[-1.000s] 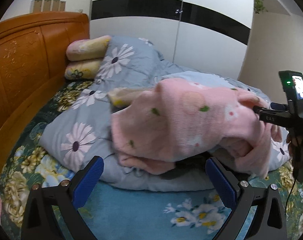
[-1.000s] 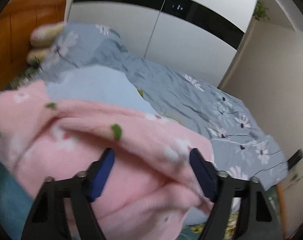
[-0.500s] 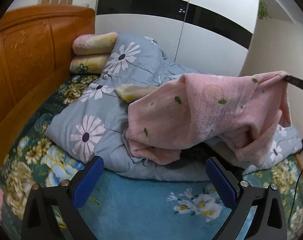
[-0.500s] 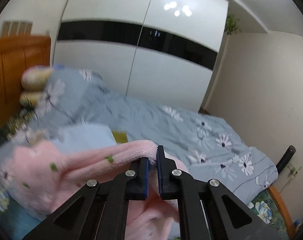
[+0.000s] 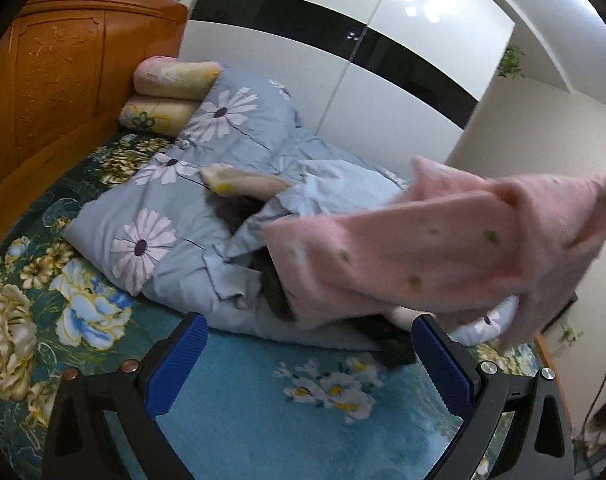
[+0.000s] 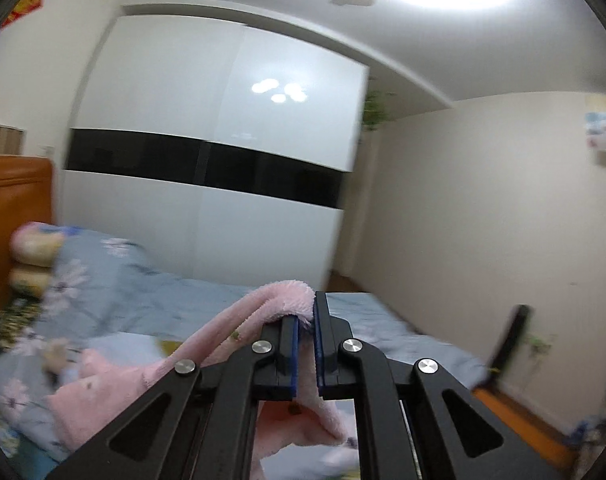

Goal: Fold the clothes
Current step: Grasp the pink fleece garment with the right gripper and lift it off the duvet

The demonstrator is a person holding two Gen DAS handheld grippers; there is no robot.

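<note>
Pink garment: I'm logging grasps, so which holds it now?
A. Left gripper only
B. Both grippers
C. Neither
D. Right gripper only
D: the right gripper has its jaws shut on a fold of the pink garment, while the left gripper stands open with nothing between its jaws.

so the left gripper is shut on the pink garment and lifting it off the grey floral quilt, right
Not quite: it is the right gripper that is shut on the pink garment, as the right wrist view shows. The left gripper is open and holds nothing. The garment does hang above the grey floral quilt.
</note>
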